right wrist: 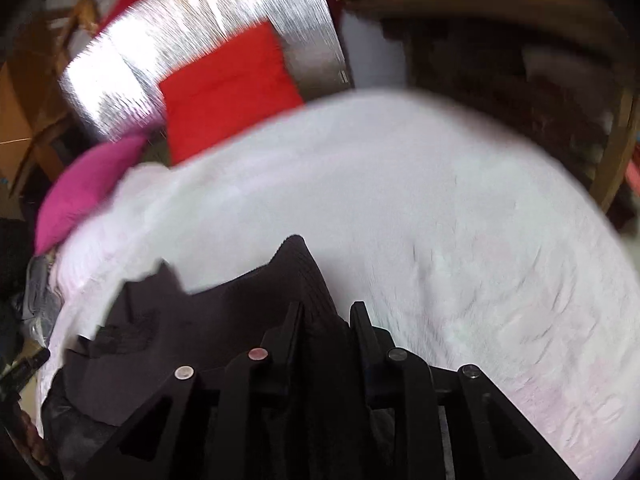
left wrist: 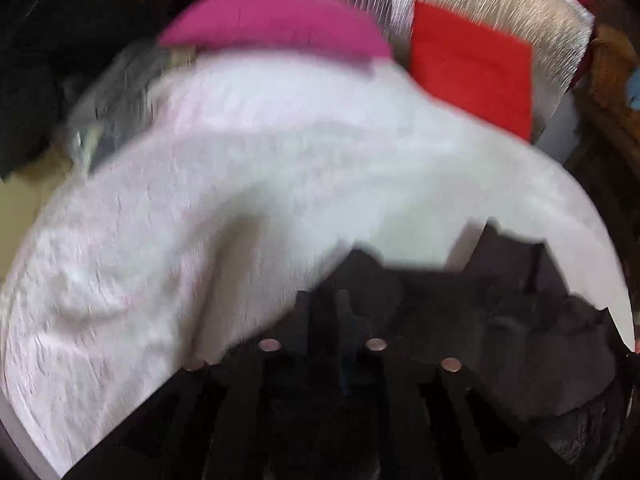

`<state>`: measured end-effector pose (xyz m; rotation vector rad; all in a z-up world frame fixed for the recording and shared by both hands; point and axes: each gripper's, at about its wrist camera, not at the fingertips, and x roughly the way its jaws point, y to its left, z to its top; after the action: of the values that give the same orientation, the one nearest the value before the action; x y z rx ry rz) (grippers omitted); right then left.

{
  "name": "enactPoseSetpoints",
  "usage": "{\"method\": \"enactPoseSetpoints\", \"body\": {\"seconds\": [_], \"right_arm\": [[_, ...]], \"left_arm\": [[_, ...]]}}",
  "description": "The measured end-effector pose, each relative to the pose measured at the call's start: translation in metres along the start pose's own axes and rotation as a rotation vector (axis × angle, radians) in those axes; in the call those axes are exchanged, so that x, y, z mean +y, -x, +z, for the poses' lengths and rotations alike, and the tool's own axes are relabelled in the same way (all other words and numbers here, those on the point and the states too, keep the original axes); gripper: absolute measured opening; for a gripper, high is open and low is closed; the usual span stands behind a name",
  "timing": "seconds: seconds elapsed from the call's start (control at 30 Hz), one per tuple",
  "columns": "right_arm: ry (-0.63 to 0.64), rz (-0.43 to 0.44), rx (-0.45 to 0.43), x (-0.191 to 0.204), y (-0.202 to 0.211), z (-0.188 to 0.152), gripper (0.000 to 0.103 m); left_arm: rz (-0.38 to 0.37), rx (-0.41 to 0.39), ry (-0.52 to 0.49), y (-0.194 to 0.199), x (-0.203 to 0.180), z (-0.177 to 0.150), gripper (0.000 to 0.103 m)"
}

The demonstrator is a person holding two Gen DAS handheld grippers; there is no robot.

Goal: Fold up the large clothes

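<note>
A dark, almost black garment (right wrist: 224, 316) lies over a white fuzzy blanket (right wrist: 440, 200). My right gripper (right wrist: 326, 312) is shut on a ribbed fold of the dark garment, which stands up between its two black fingers. In the left wrist view the same dark garment (left wrist: 460, 304) bunches in front of my left gripper (left wrist: 344, 308). The cloth covers its fingertips, and the frame is blurred, so I cannot tell how its jaws stand. The white blanket (left wrist: 240, 200) fills the left and middle of that view.
A magenta folded cloth (left wrist: 276, 20) and a red folded cloth (left wrist: 472, 64) lie at the far edge of the blanket. Behind them is a shiny silver sheet (right wrist: 200, 32). Wooden furniture (right wrist: 540, 80) stands at the right. Dark clutter (left wrist: 40, 80) is at the left.
</note>
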<state>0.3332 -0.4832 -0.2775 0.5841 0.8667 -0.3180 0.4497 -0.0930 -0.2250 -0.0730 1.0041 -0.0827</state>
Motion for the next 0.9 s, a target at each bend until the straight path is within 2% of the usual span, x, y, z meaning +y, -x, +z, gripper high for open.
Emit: {"method": "enactPoseSetpoints", "body": {"seconds": [0.03, 0.07, 0.1, 0.13, 0.17, 0.23, 0.27, 0.37, 0.43, 0.5, 0.53, 0.57, 0.63, 0.67, 0.7, 0.73, 0.77, 0.8, 0.9], "right_arm": [[-0.025, 0.023, 0.006, -0.004, 0.002, 0.001, 0.026], [-0.055, 0.057, -0.005, -0.007, 0.009, 0.004, 0.027], [-0.071, 0.086, -0.018, -0.008, 0.018, 0.007, 0.028], [-0.079, 0.106, -0.036, -0.009, 0.026, 0.008, 0.03], [-0.08, 0.117, -0.065, -0.008, 0.036, 0.01, 0.033], [-0.049, 0.161, -0.116, 0.001, 0.054, 0.01, 0.063], [-0.018, 0.188, -0.138, 0.009, 0.061, 0.009, 0.089], [0.127, 0.216, -0.195, 0.045, 0.076, -0.001, 0.092], [0.245, 0.199, -0.168, 0.075, 0.07, -0.009, 0.091], [0.324, 0.159, -0.114, 0.098, 0.052, -0.016, 0.09], [0.343, 0.141, -0.093, 0.104, 0.044, -0.019, 0.09], [0.355, 0.122, -0.069, 0.107, 0.036, -0.025, 0.09], [0.383, 0.061, 0.013, 0.112, 0.008, -0.028, 0.085], [0.399, 0.033, 0.062, 0.114, -0.006, -0.032, 0.075], [0.416, 0.014, 0.094, 0.115, -0.016, -0.035, 0.06], [0.426, 0.008, 0.098, 0.115, -0.018, -0.036, 0.056], [0.441, 0.011, 0.093, 0.117, -0.017, -0.037, 0.046], [0.447, 0.014, 0.098, 0.12, -0.015, -0.036, 0.025], [0.445, 0.01, 0.051, 0.123, -0.007, -0.033, 0.014]], "left_arm": [[-0.028, 0.007, 0.011, 0.001, 0.002, 0.0, 0.029], [-0.067, 0.002, 0.018, 0.008, 0.004, 0.001, 0.05], [-0.084, -0.012, 0.023, 0.015, 0.006, 0.001, 0.062], [-0.093, -0.029, 0.029, 0.021, 0.007, 0.002, 0.081], [-0.112, -0.069, 0.039, 0.033, 0.009, 0.002, 0.084], [-0.141, -0.092, 0.025, 0.044, 0.005, 0.001, 0.084], [-0.157, -0.094, -0.002, 0.047, 0.0, 0.001, 0.084], [-0.112, -0.1, -0.081, 0.041, -0.018, -0.003, 0.084], [-0.037, -0.082, -0.167, 0.026, -0.036, -0.008, 0.083], [-0.014, -0.055, -0.204, 0.013, -0.045, -0.011, 0.066], [-0.011, -0.044, -0.212, 0.007, -0.046, -0.012, 0.049], [-0.004, -0.018, -0.224, -0.003, -0.049, -0.013, 0.041], [0.0, 0.02, -0.234, -0.016, -0.051, -0.014, 0.033], [-0.002, 0.033, -0.243, -0.022, -0.053, -0.016, 0.027], [-0.007, 0.035, -0.25, -0.023, -0.055, -0.016, 0.023], [-0.013, 0.034, -0.26, -0.024, -0.057, -0.016, 0.015], [-0.012, 0.03, -0.265, -0.024, -0.058, -0.016, 0.012], [-0.008, 0.019, -0.27, -0.024, -0.06, -0.016, 0.011], [-0.016, -0.004, -0.242, -0.022, -0.059, -0.01, 0.009]]}}
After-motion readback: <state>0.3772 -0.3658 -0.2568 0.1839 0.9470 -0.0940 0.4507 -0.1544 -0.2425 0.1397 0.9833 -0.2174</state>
